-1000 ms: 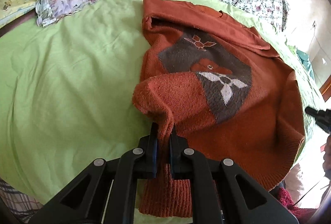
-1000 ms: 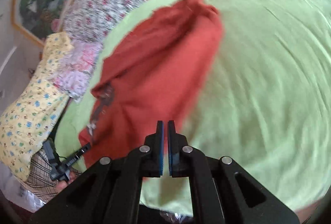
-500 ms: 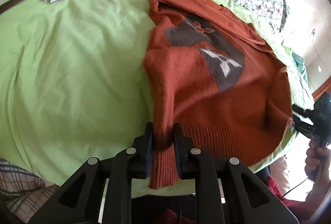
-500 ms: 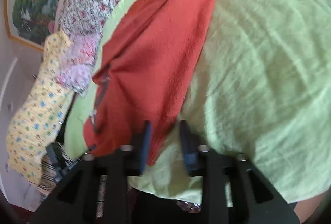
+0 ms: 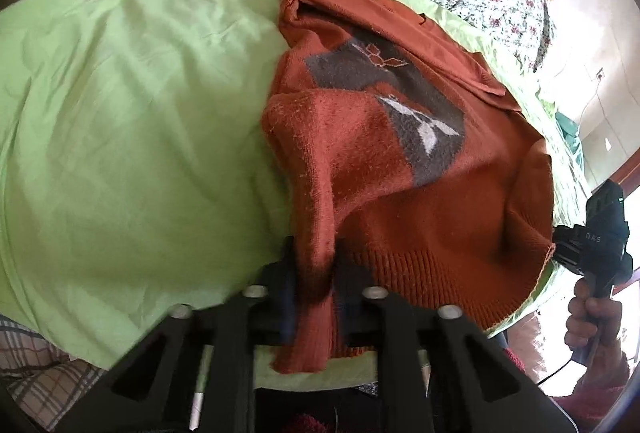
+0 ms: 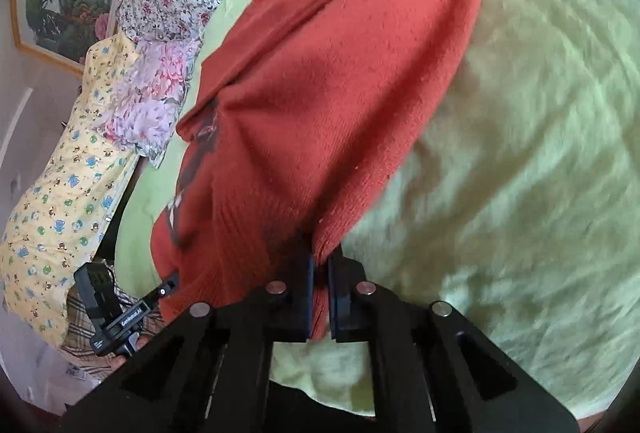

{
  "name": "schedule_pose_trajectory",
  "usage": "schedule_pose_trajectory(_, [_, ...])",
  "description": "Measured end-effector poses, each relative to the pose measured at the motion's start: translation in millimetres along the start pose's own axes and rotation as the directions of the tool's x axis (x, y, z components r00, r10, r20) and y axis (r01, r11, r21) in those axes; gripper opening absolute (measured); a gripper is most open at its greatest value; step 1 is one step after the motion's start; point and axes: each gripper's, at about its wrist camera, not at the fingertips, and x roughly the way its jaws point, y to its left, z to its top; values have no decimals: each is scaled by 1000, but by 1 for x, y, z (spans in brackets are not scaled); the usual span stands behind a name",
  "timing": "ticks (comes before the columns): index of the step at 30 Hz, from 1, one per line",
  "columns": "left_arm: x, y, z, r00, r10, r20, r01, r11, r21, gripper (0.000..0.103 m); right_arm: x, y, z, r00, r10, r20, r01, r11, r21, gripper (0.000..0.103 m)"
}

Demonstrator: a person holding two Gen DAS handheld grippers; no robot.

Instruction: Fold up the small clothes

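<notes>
Left wrist view: left gripper (image 5: 314,273) clamped on the ribbed hem corner of the rust-orange sweater (image 5: 400,169), which lies on the green bedsheet (image 5: 132,137) near its front edge (grey patch facing up). Right wrist view: right gripper (image 6: 319,287) pinched on the opposite hem corner, fabric bunched between the fingers (image 6: 300,293). Risk: the thick knit could slip from either grip if pulled unevenly, leaving a skewed fold, or the sheet drags along.
</notes>
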Motion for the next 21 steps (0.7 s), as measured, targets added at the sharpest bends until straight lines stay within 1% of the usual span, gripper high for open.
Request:
schedule_pose_trajectory(3, [-7,-5,-2,1000,17,14,-18,999,30,7,-38,3,-3,998,-8,69,12,999,-52,6])
schedule_pose_trajectory(6, [-26,-12,-1,999,-8,33,6,998,64,6,-90,-4,-5,989,-9,148,17,998,-56,6])
schedule_pose_trajectory(7, [-32,-13,-1,999,-17,40,14,997,71,6,-117,-10,-7,982,-9,188,18,999,-44,6])
schedule_pose_trajectory(9, [-49,-20,-1,996,-62,58,57,995,82,6,-154,-21,-11,969,-28,246,34,999,-20,6])
schedule_pose_trajectory(10, [-57,-22,-2,993,-104,62,99,992,83,6,-173,-29,-13,961,-40,273,42,999,-3,6])
schedule_pose_trajectory(11, [-60,-24,-3,989,-138,58,133,988,85,6,-187,-37,-15,955,-54,293,52,999,14,6])
schedule_pose_trajectory(12, [-60,-26,-4,987,-152,53,147,985,90,6,-195,-44,-17,950,-77,302,73,997,27,6])
schedule_pose_trajectory(13, [-57,-28,-7,988,-146,53,140,985,103,6,-199,-53,-19,949,-89,302,82,996,38,6])
schedule_pose_trajectory(14, [-49,-29,-10,992,-119,40,113,987,116,6,-197,-60,-20,951,-85,296,74,996,48,6])
schedule_pose_trajectory(15, [-37,-26,-12,996,-92,12,90,990,112,6,-191,-68,-21,956,-78,284,64,996,60,6])
schedule_pose_trajectory(16, [-27,-22,-14,997,-82,-13,83,992,94,5,-184,-73,-21,960,-77,271,61,996,67,6])
schedule_pose_trajectory(18, [-18,-16,-19,997,-74,-40,76,995,69,6,-171,-79,-22,966,-81,244,65,995,75,6])
schedule_pose_trajectory(21, [-15,-12,-27,996,-63,-61,67,995,69,8,-155,-87,-25,976,-79,202,64,995,82,6])
